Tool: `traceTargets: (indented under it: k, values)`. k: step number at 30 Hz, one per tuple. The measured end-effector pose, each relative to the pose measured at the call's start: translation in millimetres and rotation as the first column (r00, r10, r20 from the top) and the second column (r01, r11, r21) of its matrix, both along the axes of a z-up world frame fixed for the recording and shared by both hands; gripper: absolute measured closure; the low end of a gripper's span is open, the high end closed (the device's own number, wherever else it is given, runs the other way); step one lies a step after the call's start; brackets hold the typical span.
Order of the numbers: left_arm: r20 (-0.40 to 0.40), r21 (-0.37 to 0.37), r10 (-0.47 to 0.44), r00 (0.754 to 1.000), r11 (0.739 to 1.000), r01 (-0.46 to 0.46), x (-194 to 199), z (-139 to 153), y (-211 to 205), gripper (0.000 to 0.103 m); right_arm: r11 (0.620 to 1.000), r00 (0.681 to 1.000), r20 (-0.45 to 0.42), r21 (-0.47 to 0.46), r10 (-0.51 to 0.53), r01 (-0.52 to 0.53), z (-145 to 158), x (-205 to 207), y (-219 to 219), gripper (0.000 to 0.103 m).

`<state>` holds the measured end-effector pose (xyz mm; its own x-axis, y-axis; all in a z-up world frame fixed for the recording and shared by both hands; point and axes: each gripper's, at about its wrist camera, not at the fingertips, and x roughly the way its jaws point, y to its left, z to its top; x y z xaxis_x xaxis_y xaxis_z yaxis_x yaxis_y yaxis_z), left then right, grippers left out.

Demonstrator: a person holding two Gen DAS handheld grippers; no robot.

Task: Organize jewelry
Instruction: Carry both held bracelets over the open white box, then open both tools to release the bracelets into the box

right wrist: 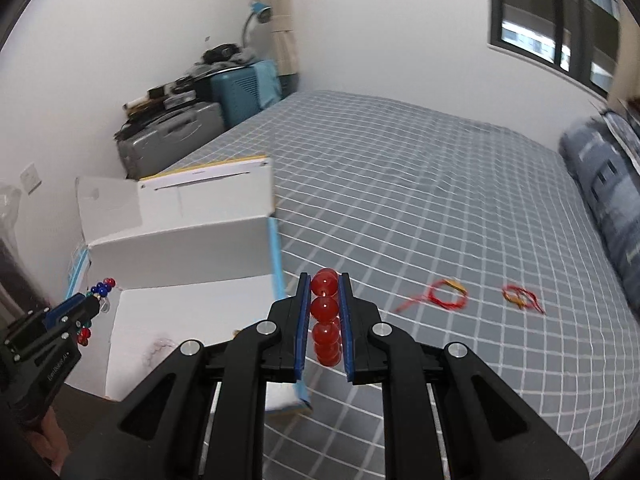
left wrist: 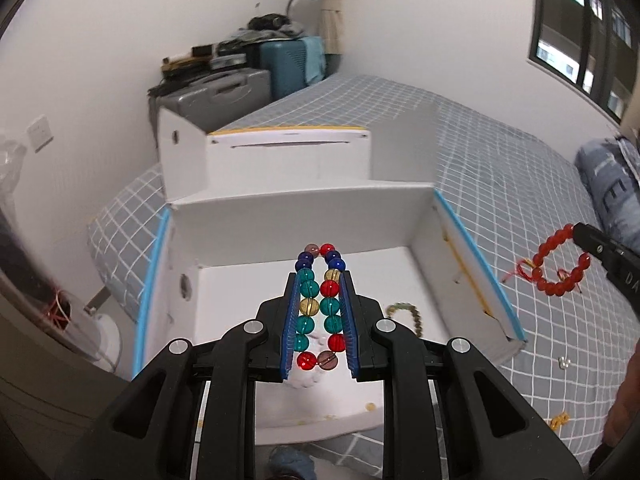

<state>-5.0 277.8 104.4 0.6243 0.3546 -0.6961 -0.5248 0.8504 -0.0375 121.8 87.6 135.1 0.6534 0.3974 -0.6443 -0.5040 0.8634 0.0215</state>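
My left gripper (left wrist: 319, 278) is shut on a multicoloured bead bracelet (left wrist: 320, 304) of teal, red, blue and yellow beads, held above the open white box (left wrist: 280, 220). My right gripper (right wrist: 324, 280) is shut on a red bead bracelet (right wrist: 325, 316) and holds it above the bed, just right of the box (right wrist: 180, 248). In the left wrist view the red bracelet (left wrist: 560, 264) hangs from the right gripper's fingertips (left wrist: 592, 238). A green bead bracelet (left wrist: 406, 314) and a pale one (left wrist: 316, 376) lie inside the box.
Two red-and-gold string bracelets (right wrist: 446, 294) (right wrist: 522, 298) lie on the grey checked bedsheet (right wrist: 440, 200) to the right. Small gold pieces (left wrist: 560, 420) lie on the sheet near the box. Suitcases (left wrist: 224, 92) stand at the far bed end; a pillow (right wrist: 604, 184) lies right.
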Motion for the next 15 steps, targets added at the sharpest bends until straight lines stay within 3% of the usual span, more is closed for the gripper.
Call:
traceTargets:
  k: [7,15]
  values:
    - [-0.019,-0.029,0.043,0.999,0.999,-0.043,3,-4,29,0.084,0.995,0.996,-0.008,-0.02,0.094,-0.094,-9,-7,55,0.09]
    - [-0.093,-0.071,0.062,0.994,0.995,-0.069,9,-38,54,0.084,0.975,0.976,-0.065,-0.068,0.206,-0.211,-45,-13,107,0.09]
